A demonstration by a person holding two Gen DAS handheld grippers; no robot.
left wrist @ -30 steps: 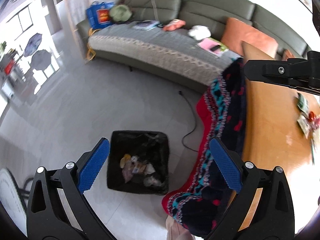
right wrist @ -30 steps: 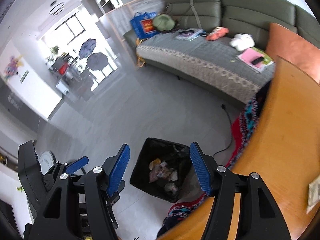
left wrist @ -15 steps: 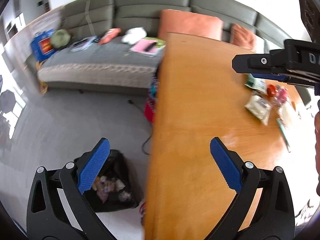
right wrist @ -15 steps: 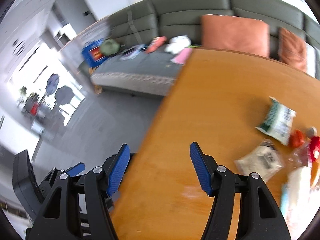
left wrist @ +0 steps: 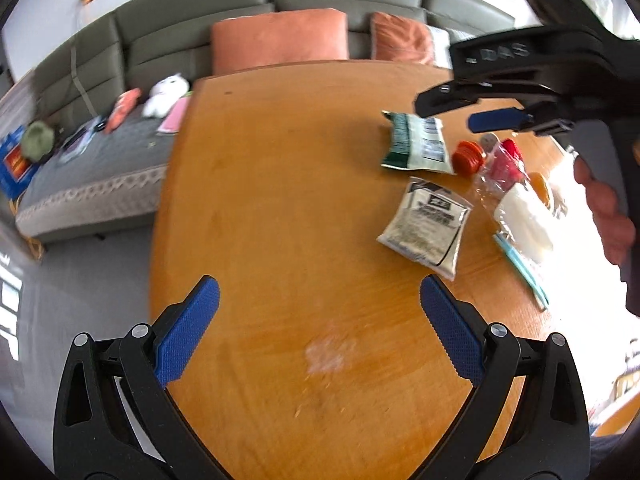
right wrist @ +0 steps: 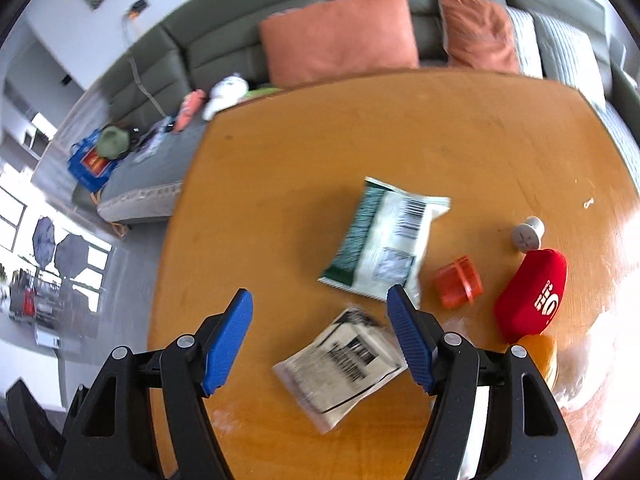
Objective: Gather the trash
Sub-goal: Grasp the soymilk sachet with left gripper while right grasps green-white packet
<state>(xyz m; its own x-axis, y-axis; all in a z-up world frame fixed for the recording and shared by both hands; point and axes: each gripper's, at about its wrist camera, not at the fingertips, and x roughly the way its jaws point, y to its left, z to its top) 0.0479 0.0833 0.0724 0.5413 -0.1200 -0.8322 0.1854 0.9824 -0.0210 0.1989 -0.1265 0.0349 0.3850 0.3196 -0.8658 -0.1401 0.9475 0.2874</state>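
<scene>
Trash lies on the wooden table (left wrist: 288,184). There is a green-and-white snack packet (right wrist: 384,244), a clear grey packet (right wrist: 344,364), an orange cap (right wrist: 458,286), a red pouch (right wrist: 532,294) and a white cap (right wrist: 528,232). My right gripper (right wrist: 319,293) hangs above the grey packet with its jaws opening and nothing between the pads. My left gripper (left wrist: 318,284) stands open over bare wood, left of the grey packet (left wrist: 428,224). In the left wrist view the right gripper (left wrist: 448,114) hovers over the snack packet (left wrist: 416,144), and a hand (left wrist: 608,208) holds it.
A white wad in clear plastic (left wrist: 524,216) and a light blue stick (left wrist: 520,268) lie at the table's right side. A grey sofa (right wrist: 224,44) with orange cushions (right wrist: 340,36) runs behind the table. Grey floor (left wrist: 80,280) is off the table's left edge.
Both views swung from the black bin on the floor to the tabletop. The bin has left view and the trash pile has come in. The right jaws stand slightly wider.
</scene>
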